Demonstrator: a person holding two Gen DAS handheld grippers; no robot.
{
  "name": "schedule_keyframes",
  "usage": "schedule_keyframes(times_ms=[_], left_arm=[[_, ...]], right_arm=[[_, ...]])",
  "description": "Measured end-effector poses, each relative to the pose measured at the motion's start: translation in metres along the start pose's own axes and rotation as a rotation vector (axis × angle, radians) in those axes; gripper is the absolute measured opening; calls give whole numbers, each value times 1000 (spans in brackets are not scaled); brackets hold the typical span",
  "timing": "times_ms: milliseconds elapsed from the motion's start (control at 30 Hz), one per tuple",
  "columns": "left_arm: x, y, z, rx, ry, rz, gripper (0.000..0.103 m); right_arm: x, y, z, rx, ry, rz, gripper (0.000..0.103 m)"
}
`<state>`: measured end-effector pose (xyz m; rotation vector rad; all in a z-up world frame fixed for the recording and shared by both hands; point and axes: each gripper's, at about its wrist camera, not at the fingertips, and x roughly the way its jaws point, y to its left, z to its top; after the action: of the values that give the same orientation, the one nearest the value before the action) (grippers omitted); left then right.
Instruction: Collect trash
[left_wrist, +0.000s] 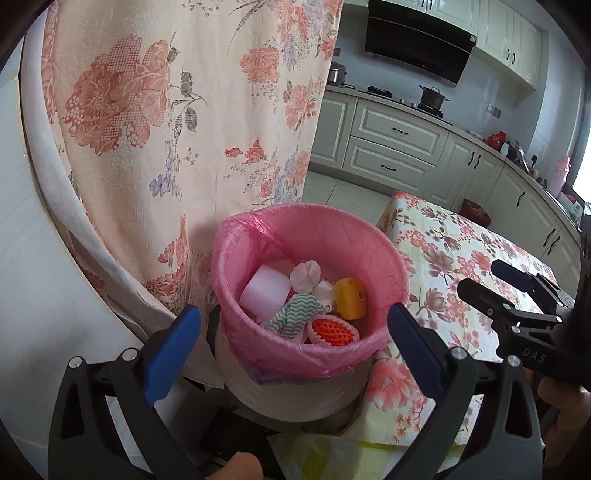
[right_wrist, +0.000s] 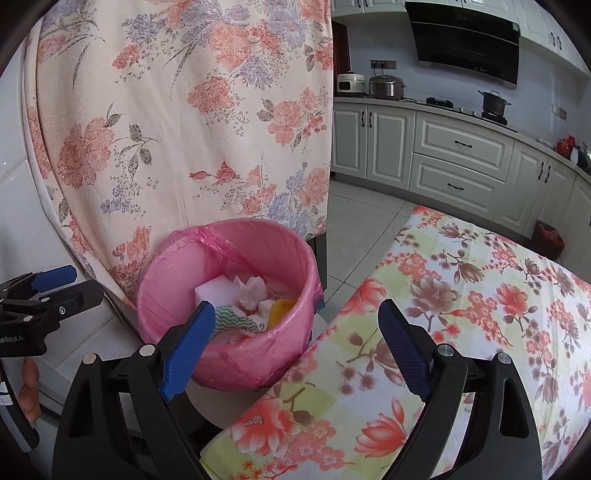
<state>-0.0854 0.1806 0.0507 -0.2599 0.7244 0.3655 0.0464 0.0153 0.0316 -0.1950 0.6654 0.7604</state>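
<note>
A white bin lined with a pink bag (left_wrist: 364, 254) (right_wrist: 177, 269) stands beside the table's corner. Inside lie a white foam block (left_wrist: 264, 291), crumpled tissues (left_wrist: 306, 275), a yellow-orange piece (left_wrist: 351, 298), a green zigzag cloth (left_wrist: 295, 314) and an orange foam net (left_wrist: 330, 332). My left gripper (left_wrist: 295, 338) hovers over the bin's near rim, open and empty; it also shows at the left edge of the right wrist view (right_wrist: 66, 286). My right gripper (right_wrist: 295, 339) is open and empty above the gap between bin and table corner, and appears at the right of the left wrist view (left_wrist: 487, 275).
A floral tablecloth covers the table (right_wrist: 480, 295) to the right of the bin. A floral cloth (left_wrist: 184, 110) hangs draped behind the bin. Kitchen cabinets (right_wrist: 461, 155), a stove with a pot (right_wrist: 493, 101) and a range hood line the far wall. Tiled floor (right_wrist: 362, 218) lies between.
</note>
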Motion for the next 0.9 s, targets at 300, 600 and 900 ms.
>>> schedule_keyframes(times_ms=[300,600,900], left_arm=[[-4,-2,-21,15,33,10,98],[-2,-3,-22,16,32,3,98],[-2,-6,-22,16,30,0,98]], right_arm=[[-6,15,-8,-31,8,22,85],[-2,23,-9,-51,15,19,85],[-1,21,-8,-44,11,18,85]])
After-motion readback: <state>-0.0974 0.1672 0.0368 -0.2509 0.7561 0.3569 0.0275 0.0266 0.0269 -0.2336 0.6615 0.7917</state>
